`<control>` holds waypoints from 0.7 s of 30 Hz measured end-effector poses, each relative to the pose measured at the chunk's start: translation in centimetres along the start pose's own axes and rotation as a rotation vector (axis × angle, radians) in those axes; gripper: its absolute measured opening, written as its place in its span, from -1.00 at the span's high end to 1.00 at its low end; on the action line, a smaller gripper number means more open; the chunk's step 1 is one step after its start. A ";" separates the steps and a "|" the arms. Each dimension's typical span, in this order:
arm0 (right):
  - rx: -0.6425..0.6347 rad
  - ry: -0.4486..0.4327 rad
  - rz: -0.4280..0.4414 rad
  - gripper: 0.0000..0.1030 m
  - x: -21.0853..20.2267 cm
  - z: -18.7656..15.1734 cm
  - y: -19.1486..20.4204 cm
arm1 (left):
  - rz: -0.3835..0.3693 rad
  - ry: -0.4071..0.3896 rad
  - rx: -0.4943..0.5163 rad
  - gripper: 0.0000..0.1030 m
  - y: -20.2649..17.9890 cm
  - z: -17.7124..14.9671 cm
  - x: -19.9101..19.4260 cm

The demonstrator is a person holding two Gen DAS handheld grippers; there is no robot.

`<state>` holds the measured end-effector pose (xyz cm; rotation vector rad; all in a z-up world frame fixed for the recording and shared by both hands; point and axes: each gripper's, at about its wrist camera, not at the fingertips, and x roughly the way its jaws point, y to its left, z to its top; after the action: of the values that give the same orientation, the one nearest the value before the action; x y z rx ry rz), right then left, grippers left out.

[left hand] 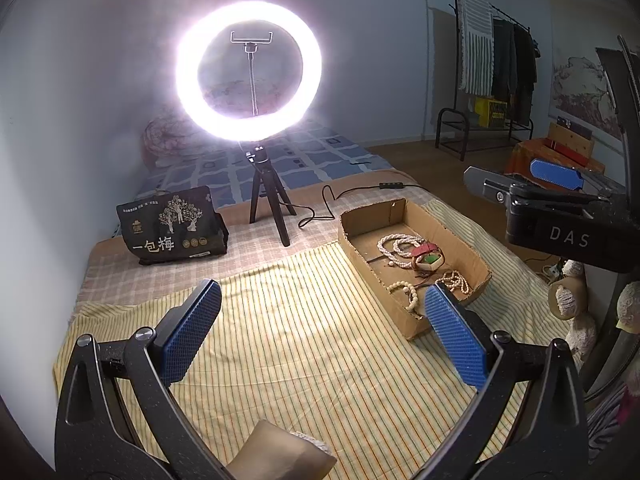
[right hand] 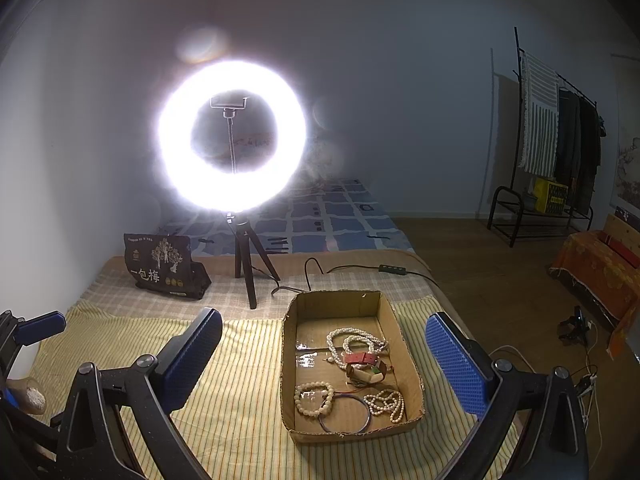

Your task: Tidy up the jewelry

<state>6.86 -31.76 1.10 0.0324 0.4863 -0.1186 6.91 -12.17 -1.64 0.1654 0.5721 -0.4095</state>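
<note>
I hold my left hand-held gripper and right hand-held gripper spread wide, both empty, above the striped bed cover. The jewelry, bead strands, bracelets and a thin bangle, lies inside the cardboard box right of centre. Farther off stand a glaring ring light on its tripod, its cable trailing near the box, and a black bag far left.

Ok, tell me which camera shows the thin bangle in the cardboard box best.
The right wrist view: the thin bangle lies fully visible on the cardboard box floor, by the near wall. In the left wrist view I cannot make it out among the jewelry.
</note>
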 end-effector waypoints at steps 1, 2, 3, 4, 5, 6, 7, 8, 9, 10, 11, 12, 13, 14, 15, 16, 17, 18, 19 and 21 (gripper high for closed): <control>0.000 0.000 0.000 -0.99 0.0 0.0 0.0 | 0.000 0.000 0.000 -1.00 0.0 0.0 0.0; 0.000 0.000 0.000 -0.99 0.0 0.0 0.0 | -0.001 0.001 0.000 -1.00 0.0 0.0 0.0; 0.000 0.001 0.000 -0.99 0.0 0.0 0.0 | -0.001 0.003 -0.001 -1.00 0.0 0.0 0.0; -0.001 0.001 0.001 -0.99 0.0 0.0 0.0 | 0.000 0.002 0.001 -1.00 0.0 0.0 0.0; 0.000 0.001 0.001 -0.99 0.0 0.0 0.0 | 0.001 0.002 0.000 -1.00 0.0 0.0 0.0; 0.001 0.002 0.001 -0.99 0.0 0.0 0.0 | 0.001 0.001 0.000 -1.00 0.0 0.0 0.0; 0.002 0.003 0.001 -0.99 -0.1 0.0 0.0 | -0.001 0.001 0.001 -1.00 0.1 0.0 0.0; 0.003 0.003 0.001 -0.99 -0.1 -0.1 0.0 | -0.002 0.000 0.001 -1.00 0.0 0.0 0.0; 0.003 0.004 0.000 -0.99 0.0 -0.1 0.1 | -0.003 -0.001 0.000 -1.00 0.0 0.0 0.0; 0.003 0.005 -0.002 -0.99 -0.1 -0.1 0.1 | -0.001 -0.001 0.000 -1.00 0.1 0.1 0.0; 0.004 0.006 -0.002 -0.99 0.0 -0.1 0.1 | -0.001 -0.001 0.001 -1.00 0.0 0.1 0.0; 0.004 0.006 -0.001 -0.99 0.0 -0.1 0.1 | 0.000 -0.001 0.001 -1.00 0.0 0.1 0.0; 0.005 0.008 -0.001 -0.99 0.0 -0.2 0.2 | -0.001 0.001 0.001 -1.00 0.1 0.1 0.0; 0.005 0.009 -0.002 -0.99 0.1 -0.2 0.2 | -0.002 0.001 0.000 -1.00 0.1 0.1 0.0; 0.005 0.009 -0.002 -0.99 0.0 -0.2 0.2 | -0.002 0.000 -0.001 -1.00 0.0 0.1 0.0; 0.005 0.008 -0.002 -0.99 0.1 -0.2 0.2 | -0.002 0.000 0.000 -1.00 0.1 0.1 0.0; 0.005 0.008 -0.002 -0.99 0.1 -0.2 0.2 | -0.002 0.000 0.000 -1.00 0.0 0.1 0.0; 0.005 0.007 -0.002 -0.99 0.1 -0.2 0.2 | -0.002 0.000 0.000 -1.00 0.0 0.1 0.0; 0.005 0.008 -0.002 -0.99 0.1 -0.2 0.2 | -0.003 0.001 0.000 -1.00 0.1 0.1 0.0; 0.005 0.008 -0.002 -0.99 0.1 -0.2 0.2 | -0.003 0.001 0.001 -1.00 0.1 0.1 0.0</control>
<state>6.87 -31.57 0.93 0.0375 0.4944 -0.1214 7.00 -12.08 -1.58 0.1653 0.5733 -0.4131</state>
